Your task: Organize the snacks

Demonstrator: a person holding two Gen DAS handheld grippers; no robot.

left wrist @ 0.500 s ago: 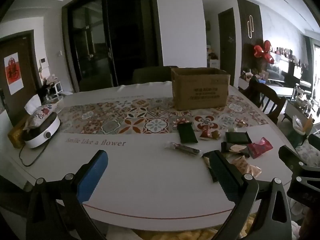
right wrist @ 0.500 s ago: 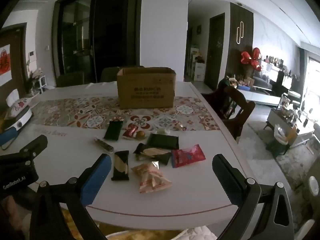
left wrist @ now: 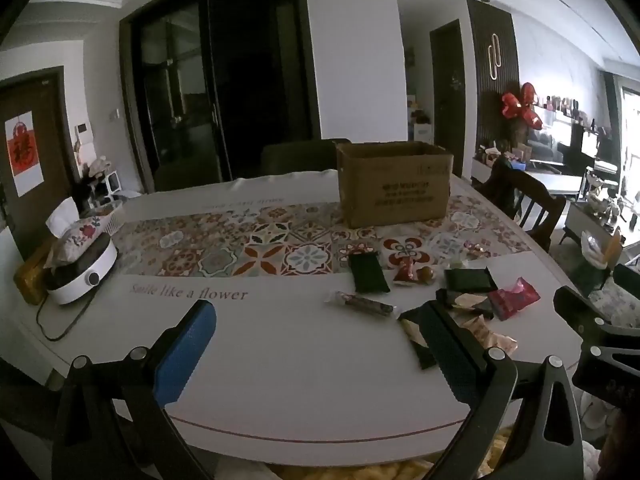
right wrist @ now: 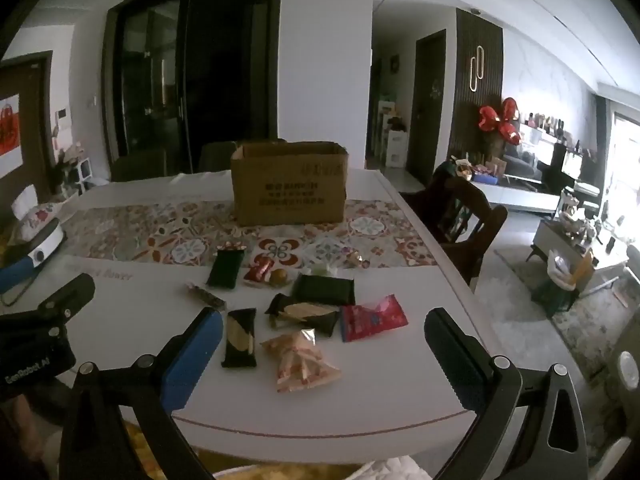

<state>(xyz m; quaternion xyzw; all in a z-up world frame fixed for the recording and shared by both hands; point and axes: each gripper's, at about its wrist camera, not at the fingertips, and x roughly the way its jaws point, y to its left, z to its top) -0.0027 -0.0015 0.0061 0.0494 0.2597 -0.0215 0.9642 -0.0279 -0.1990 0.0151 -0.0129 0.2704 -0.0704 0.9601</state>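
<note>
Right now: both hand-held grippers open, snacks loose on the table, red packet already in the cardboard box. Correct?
Not quite. The red packet is not in the cardboard box; it lies on the table among the other snacks, as the right wrist view shows. The rest holds: left hand-held gripper and right hand-held gripper are open and empty.

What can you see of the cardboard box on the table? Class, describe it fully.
The cardboard box is plain brown corrugated card with dark printed lines of text on its near side, too small to read. It stands upright and open-topped, one flap showing at its left edge. It rests on the patterned table runner at the far side of the table, behind the scattered snacks. Neither gripper touches it. Its contents are hidden.
</note>
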